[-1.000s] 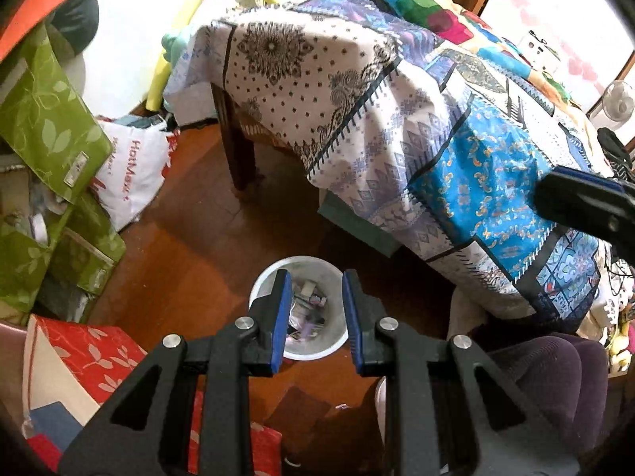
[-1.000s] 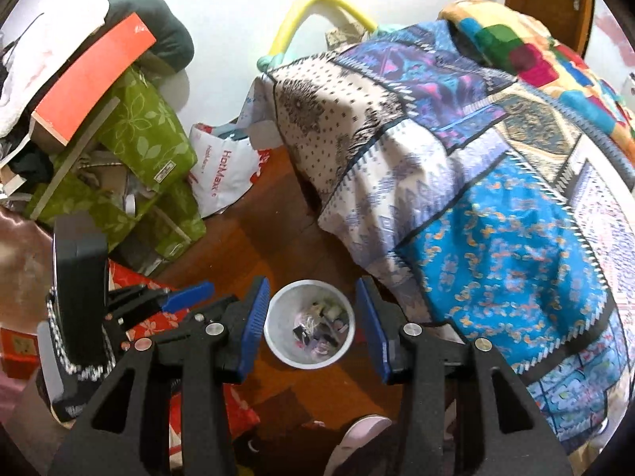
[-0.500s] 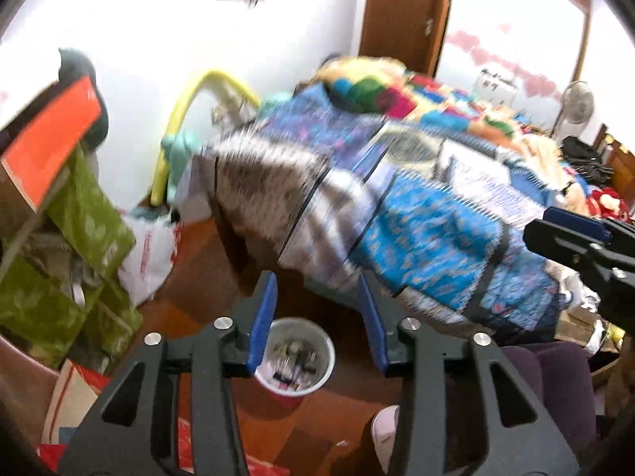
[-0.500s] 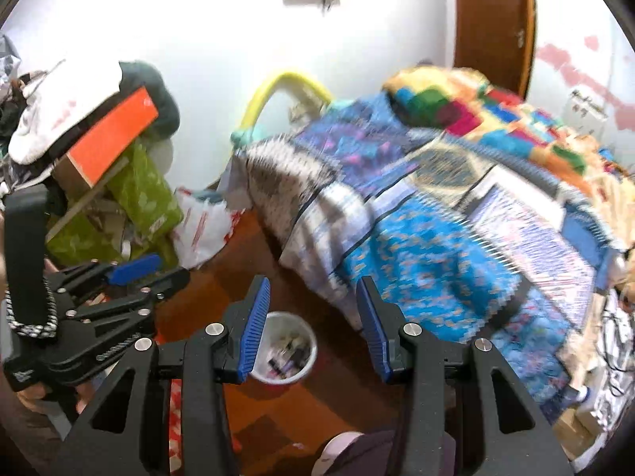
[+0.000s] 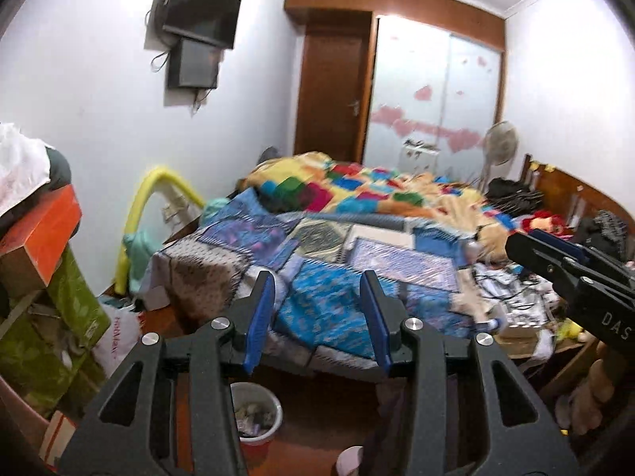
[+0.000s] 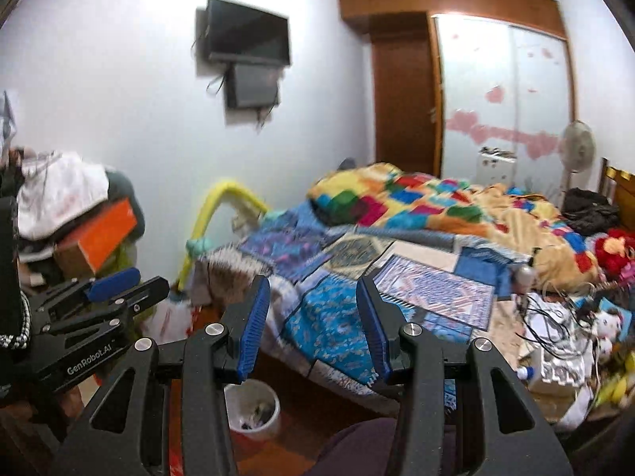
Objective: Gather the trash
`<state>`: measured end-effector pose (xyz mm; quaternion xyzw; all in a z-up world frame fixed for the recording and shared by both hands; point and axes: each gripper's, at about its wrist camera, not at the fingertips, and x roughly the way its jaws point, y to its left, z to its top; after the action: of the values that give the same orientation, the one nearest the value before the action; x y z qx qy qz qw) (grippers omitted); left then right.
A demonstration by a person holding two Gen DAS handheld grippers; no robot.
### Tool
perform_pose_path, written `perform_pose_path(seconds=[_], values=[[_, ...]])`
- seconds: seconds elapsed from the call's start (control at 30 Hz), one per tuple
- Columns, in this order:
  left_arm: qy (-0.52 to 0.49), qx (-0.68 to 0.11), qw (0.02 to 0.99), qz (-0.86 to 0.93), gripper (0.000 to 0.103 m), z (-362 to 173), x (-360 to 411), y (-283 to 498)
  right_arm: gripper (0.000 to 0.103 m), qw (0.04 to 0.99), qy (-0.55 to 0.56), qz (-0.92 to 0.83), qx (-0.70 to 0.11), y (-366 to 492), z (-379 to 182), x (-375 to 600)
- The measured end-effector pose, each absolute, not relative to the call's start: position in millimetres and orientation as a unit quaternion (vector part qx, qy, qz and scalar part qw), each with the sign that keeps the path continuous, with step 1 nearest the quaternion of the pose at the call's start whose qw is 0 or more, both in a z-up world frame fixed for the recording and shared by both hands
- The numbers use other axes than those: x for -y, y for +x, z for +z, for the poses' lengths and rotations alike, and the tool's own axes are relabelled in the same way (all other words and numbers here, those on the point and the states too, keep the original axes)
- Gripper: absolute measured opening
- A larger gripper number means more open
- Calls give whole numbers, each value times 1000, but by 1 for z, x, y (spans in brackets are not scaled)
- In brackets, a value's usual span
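A white trash bin with several scraps inside stands on the wooden floor beside the bed; it also shows in the right wrist view. My left gripper is open and empty, raised and aimed over the bed. My right gripper is open and empty, also aimed over the bed. The right gripper shows at the right edge of the left wrist view, and the left gripper at the left of the right wrist view. Loose clutter and cables lie on the bed's right side.
A bed with a patchwork cover fills the middle. Stacked boxes and green bags stand at the left with a white plastic bag. A wall TV, a wooden door and a standing fan are at the back.
Both grippers have tilted up from looking down at the bin to looking across the bed and room. The left gripper's jaws have opened wider. The bin now sits low in both views.
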<state>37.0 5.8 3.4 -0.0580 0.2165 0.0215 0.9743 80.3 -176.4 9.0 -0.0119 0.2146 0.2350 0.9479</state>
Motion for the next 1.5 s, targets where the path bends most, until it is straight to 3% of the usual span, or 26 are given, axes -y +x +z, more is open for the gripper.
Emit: perform_pose_path(seconds=[0.17,0.23,0.3,0.33,0.43,0.5,0.57,1.5], values=[[-27,-199,980,11,45,8,14,8,42,960,2,207,-191,52,14,189],[-22,-198,980,7,52,8,19,0,47,962,2,198,-187,43,13,191],[-17,-197,980,10,68,6,23,-8,63,965,4,189,-183,37,12,193],[-16,-195,981,12,74,6,23,-10,66,965,5,188,-181,34,11,194],[-14,-195,981,18,78,4,24,-15,76,968,5,178,-179,27,8,196],[-13,-193,981,27,80,3,24,-19,91,970,9,165,-176,24,6,198],[-16,-192,981,30,82,2,22,-20,97,973,13,156,-172,20,4,202],[-14,-190,981,27,84,-3,27,-29,98,973,8,149,-175,5,1,207]])
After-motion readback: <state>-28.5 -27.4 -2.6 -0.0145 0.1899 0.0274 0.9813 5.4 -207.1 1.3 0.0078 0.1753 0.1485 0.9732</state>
